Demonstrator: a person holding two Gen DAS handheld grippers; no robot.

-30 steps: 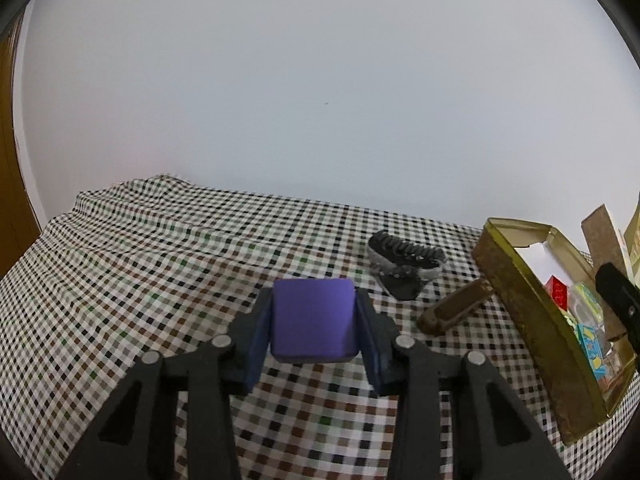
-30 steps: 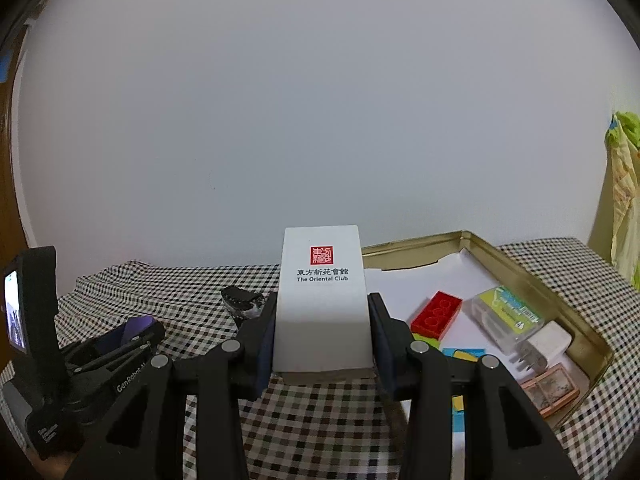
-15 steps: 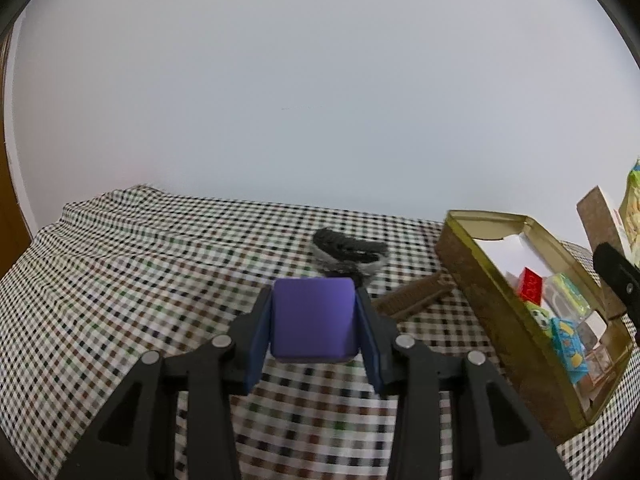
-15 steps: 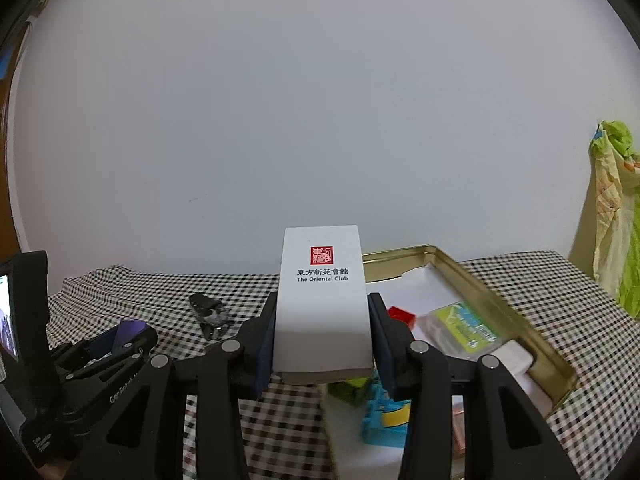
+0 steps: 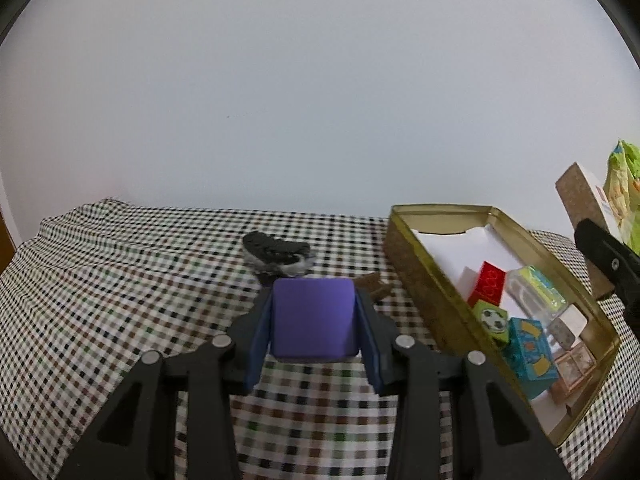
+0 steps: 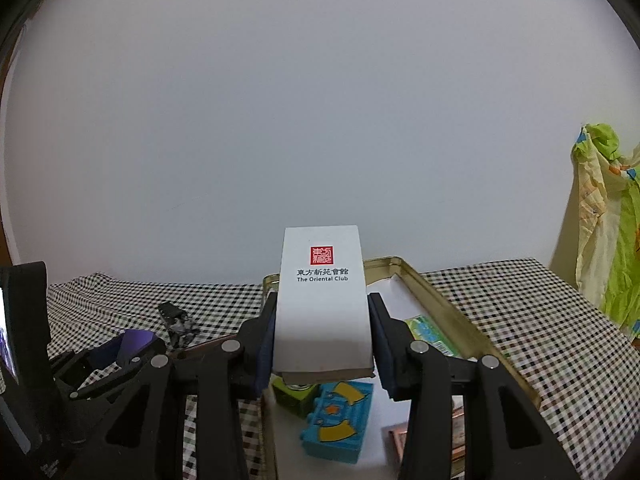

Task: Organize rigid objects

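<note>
A purple block [image 5: 314, 320] sits between the blue pads of my left gripper [image 5: 314, 334], which is shut on it above the checked cloth. My right gripper [image 6: 322, 334] is shut on a white card box [image 6: 322, 304] with a red seal, held upright over the near end of a gold tin [image 6: 448, 304]. In the left wrist view the tin [image 5: 424, 280] lies to the right of the purple block. It holds a red brick [image 5: 490, 286], a green football cube [image 5: 492, 320], a blue block [image 5: 530, 350] and a clear packet [image 5: 536, 288].
A black hair clip [image 5: 276, 256] and a brown strip [image 5: 374, 286] lie on the checked tablecloth [image 5: 120, 280] just beyond the purple block. A green and yellow cloth [image 6: 612, 232] hangs at the far right. A plain wall stands behind the table.
Both grippers have moved across the table towards the tin, which now sits closer in both views. The right gripper now stands over its near end. Both grips are unchanged.
</note>
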